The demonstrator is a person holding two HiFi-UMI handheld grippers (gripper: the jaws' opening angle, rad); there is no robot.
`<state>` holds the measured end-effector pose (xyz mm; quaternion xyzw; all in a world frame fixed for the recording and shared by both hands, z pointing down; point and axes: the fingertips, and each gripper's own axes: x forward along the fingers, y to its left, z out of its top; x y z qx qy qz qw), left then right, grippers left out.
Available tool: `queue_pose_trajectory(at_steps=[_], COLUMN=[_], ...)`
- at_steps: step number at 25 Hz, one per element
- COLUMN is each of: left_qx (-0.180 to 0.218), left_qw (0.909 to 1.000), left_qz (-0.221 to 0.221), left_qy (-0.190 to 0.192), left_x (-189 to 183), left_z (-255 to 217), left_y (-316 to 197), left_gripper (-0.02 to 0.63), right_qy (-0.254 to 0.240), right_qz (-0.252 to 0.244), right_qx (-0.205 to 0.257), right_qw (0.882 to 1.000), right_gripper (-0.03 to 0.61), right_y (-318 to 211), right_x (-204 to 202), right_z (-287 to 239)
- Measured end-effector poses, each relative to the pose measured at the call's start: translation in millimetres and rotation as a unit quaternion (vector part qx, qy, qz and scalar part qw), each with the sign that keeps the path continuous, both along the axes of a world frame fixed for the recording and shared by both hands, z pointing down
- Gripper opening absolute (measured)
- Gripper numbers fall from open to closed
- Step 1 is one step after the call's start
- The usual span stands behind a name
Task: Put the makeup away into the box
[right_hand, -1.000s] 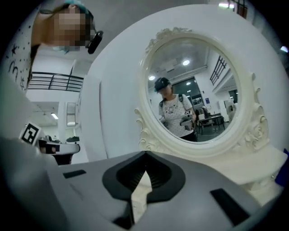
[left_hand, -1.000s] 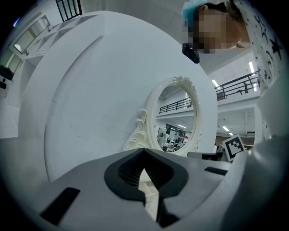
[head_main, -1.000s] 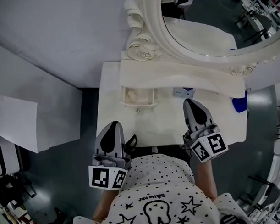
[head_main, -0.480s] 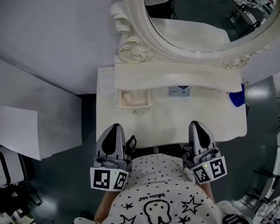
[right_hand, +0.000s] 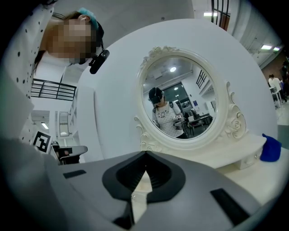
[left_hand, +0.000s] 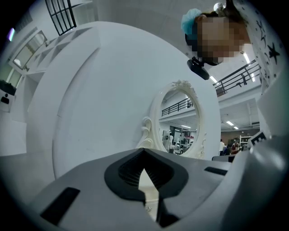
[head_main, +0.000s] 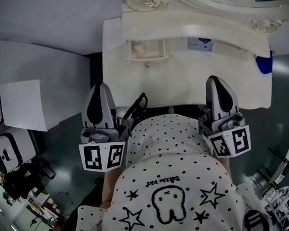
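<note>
Cream dressing table (head_main: 183,90); blue object (head_main: 263,62); white shirt (head_main: 172,147), black dots, stars; grey left gripper (head_main: 99,87), right gripper (head_main: 216,82).

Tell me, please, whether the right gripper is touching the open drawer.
Apart. The head view shows bare tabletop between the right gripper and the drawer.
</note>
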<state>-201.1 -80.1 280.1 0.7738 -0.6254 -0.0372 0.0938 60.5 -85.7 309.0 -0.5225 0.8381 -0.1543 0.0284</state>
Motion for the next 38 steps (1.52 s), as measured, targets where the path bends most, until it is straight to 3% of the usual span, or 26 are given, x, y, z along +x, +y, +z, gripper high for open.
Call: queue_pose_trajectory(at_steps=[9,23,38], left_qx=[0.0,-0.001,-0.003], left_qw=[0.9999,0.9994,0.9994], left_qz=[-0.003,0.027,0.026], left_qy=[-0.017,-0.022,-0.022], left_x=[-16.3,1.3,1.2], left_z=[11.5,0.9,1.1], left_y=[2.9,-0.2,-5.4], left_gripper=[-0.002,-0.002,-0.002], right_qy=[0.007,0.021,0.018], right_qz=[-0.016,-0.019,-0.016], right_qx=[-0.015,-0.023,-0.032], right_qw=[1.0,0.999,0.999], right_gripper=[0.008,0.008,0.008], right_y=[-7.0,-9.0,-10.8], right_x=[-25.2,-25.9,-24.9], right_z=[26.0,19.3,22.8])
